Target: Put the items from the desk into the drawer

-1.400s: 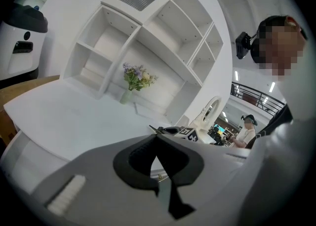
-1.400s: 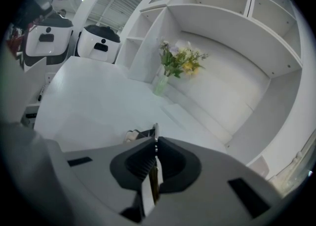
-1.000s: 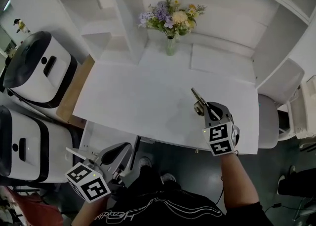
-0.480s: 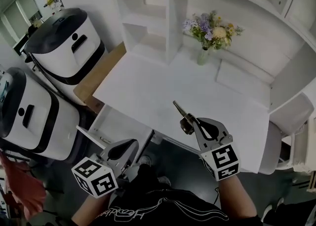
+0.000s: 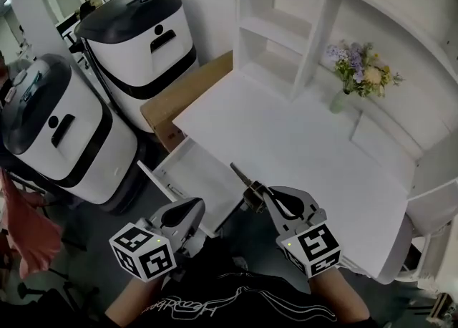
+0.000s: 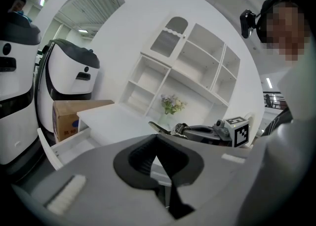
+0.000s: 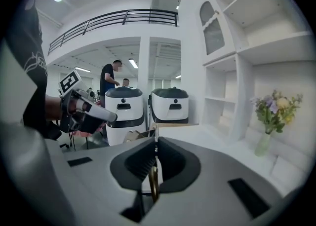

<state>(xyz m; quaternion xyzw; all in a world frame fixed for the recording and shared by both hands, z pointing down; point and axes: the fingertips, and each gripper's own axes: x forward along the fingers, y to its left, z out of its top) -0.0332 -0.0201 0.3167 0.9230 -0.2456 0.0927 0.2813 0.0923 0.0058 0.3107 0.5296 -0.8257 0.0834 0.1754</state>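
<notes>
Gripping metal item (image 5: 243,180), kind unclear | right gripper (image 5: 262,195) | drawer (image 5: 192,175) partly hidden

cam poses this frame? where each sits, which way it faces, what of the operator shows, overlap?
Head view: on the head, steeply down at desk and open drawer; left gripper, right gripper and operator's body show.
Left gripper view: on the left gripper, along its shut, empty jaws toward the desk; body at right.
Right gripper view: on the right gripper, along jaws clamped on a metal item toward white machines; body at left.
Shared: all see the flowers; each gripper view sees the other gripper.
</notes>
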